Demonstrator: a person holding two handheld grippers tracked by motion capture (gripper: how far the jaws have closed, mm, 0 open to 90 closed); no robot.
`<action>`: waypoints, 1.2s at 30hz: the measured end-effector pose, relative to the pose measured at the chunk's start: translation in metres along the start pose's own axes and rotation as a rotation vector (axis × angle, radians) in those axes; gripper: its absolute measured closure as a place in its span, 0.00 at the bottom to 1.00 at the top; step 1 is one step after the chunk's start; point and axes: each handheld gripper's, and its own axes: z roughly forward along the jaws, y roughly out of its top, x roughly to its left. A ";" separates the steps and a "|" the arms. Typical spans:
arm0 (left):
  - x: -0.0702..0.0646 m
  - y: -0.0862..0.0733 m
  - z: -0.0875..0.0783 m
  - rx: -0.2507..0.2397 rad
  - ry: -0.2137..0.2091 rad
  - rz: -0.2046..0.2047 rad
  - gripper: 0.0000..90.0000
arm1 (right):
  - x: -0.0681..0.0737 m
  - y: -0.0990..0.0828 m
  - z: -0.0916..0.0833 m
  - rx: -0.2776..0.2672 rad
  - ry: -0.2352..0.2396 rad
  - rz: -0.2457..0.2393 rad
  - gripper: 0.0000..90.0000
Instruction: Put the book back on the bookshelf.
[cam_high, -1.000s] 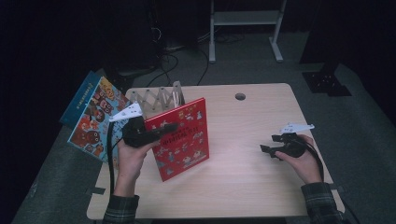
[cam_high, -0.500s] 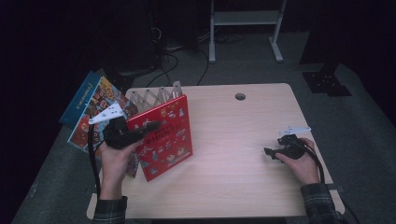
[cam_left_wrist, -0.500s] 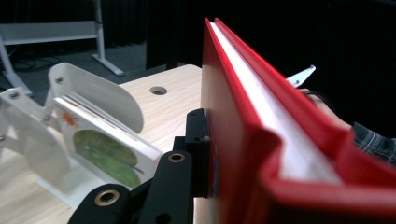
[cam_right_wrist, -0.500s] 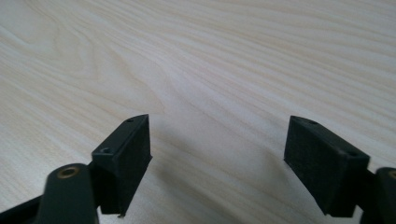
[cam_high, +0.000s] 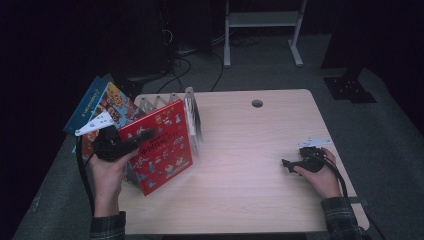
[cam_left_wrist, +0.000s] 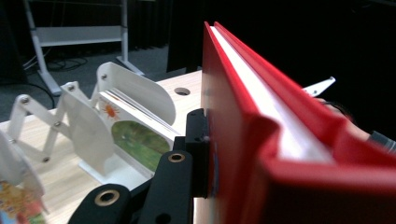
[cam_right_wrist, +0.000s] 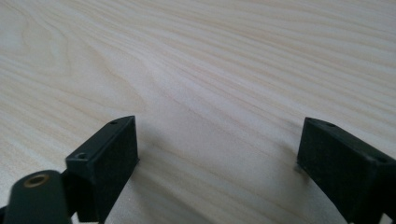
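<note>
High view: one pale wooden table (cam_high: 250, 165) bears one white accordion book rack (cam_high: 172, 102) at its far left. Two grippers are present. The left gripper (cam_high: 131, 142), held in the person's left hand (cam_high: 107, 172), is clamped on the edge of one red picture book (cam_high: 162, 145), which is lifted and tilted at the near right end of the rack, just beside its rightmost dividers. Two further books lean at the rack's far left end: one blue book (cam_high: 85, 102) and one colourful picture book (cam_high: 112, 107) beside it. The right gripper (cam_high: 290, 164) rests low over the right part of the table, well apart from the rack, with nothing between its jaws, which have just been opening. One round hole (cam_high: 257, 103) lies near the table's far edge.

Left gripper view: the gripper's black jaw presses flat against the cover of the red picture book (cam_left_wrist: 233, 140), whose white page edges show between the two covers. To the left stands the book rack (cam_left_wrist: 84, 121); one slot holds a single book with a sun and a green field on its cover (cam_left_wrist: 135, 137).

Right gripper view: the right gripper (cam_right_wrist: 217, 161) has its two black jaws wide apart, just above bare table (cam_right_wrist: 196, 60) wood.
</note>
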 end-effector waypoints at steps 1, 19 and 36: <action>0.001 0.000 -0.002 -0.002 0.006 0.000 0.88 | 0.000 -0.001 0.000 -0.005 -0.001 0.000 0.11; 0.013 -0.007 0.001 -0.023 0.233 0.004 0.88 | 0.001 -0.001 0.000 -0.006 -0.006 0.003 0.11; 0.032 -0.010 0.039 -0.033 0.381 0.004 0.88 | 0.001 -0.001 0.000 -0.006 -0.006 0.004 0.11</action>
